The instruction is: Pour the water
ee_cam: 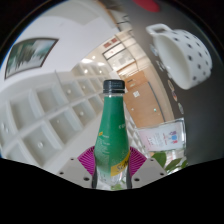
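A green plastic bottle [112, 125] with a dark cap stands upright between my fingers. Both magenta pads [91, 160] press on its lower body, so my gripper [112, 165] is shut on it. The bottle seems lifted, with the camera looking up toward the ceiling. A clear glass [170, 140] with a blue-printed label is just to the right of the bottle, beside the right finger. Its rim is at about the bottle's mid height. The bottle's base is hidden below the fingers.
A white mug with dark dots [183, 50] is up to the right, beyond the glass. A white shelf unit with square compartments [45, 105] fills the left. A framed picture [30, 55] hangs above it. Ceiling lights are behind the bottle.
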A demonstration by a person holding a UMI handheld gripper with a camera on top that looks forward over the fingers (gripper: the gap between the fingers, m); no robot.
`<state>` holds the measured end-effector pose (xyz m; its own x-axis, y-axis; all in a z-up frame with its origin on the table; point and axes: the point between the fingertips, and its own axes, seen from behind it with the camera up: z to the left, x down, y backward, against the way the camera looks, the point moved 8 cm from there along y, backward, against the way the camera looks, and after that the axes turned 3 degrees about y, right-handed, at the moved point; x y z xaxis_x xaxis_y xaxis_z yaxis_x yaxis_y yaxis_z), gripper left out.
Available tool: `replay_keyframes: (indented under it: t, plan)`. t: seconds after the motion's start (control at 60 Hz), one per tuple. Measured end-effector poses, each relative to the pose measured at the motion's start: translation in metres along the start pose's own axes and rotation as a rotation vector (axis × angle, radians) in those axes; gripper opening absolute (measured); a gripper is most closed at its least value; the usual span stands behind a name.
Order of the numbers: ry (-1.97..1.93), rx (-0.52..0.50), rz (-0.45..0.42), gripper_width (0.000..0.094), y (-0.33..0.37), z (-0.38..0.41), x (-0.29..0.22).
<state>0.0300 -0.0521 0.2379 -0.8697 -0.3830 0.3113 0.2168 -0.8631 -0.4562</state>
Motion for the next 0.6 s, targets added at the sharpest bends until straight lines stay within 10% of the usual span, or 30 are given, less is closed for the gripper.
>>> replay_keyframes:
  t: [0.217,0.6]
  plan:
    - [-0.194,0.022,-0.062,0.0392,0.016,-0.03,-0.025]
    - [0.434,0.065,0.118,0.0394,-0.014,0.054,0.005]
